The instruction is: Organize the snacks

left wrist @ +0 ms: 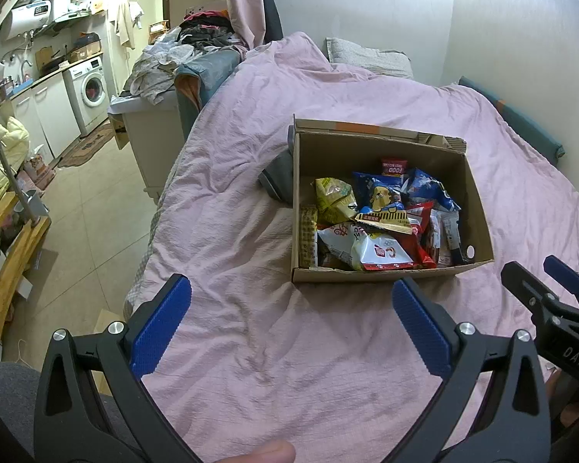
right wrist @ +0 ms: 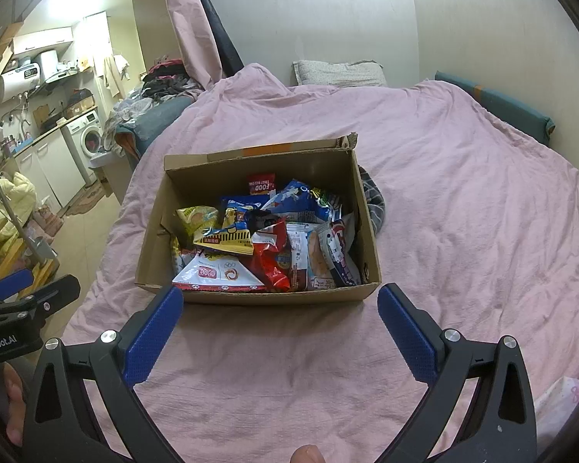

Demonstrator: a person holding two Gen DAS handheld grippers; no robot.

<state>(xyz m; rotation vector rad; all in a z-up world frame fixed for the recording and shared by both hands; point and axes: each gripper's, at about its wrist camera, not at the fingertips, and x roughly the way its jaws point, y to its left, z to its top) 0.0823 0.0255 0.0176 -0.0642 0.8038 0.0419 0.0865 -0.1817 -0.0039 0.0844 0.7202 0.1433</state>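
Bedding comes first: a wrinkled pink duvet point(right wrist: 463, 208) covers the bed and gives a soft, yielding base, so anything pressed down on it will sink and tilt. Toward the left edge of the bed sits an open cardboard box point(right wrist: 173, 247), its near wall low and its far flap torn at one corner; a dark grey garment point(right wrist: 374, 200) lies against its right wall. The box is probably light but floppy, best steadied by its walls rather than lifted by a flap.

Inside it the snack packets point(right wrist: 266, 239) lie heaped and overlapping. A white pouch with red print point(right wrist: 216, 274) lies against the near wall, a red wrapper point(right wrist: 274, 266) is beside it, blue bags point(right wrist: 301, 200) sit further back, and a yellow-green bag point(left wrist: 334, 196) lies to the left. These are likely light, crinkly, slippery film with fragile contents, so a pinch on a sealed edge or corner looks safer than squeezing the puffed middle.

Both the left gripper point(left wrist: 291, 324) and the right gripper point(right wrist: 280, 324) hover over the duvet just short of the box, fingers point(right wrist: 154, 332) spread wide and empty.
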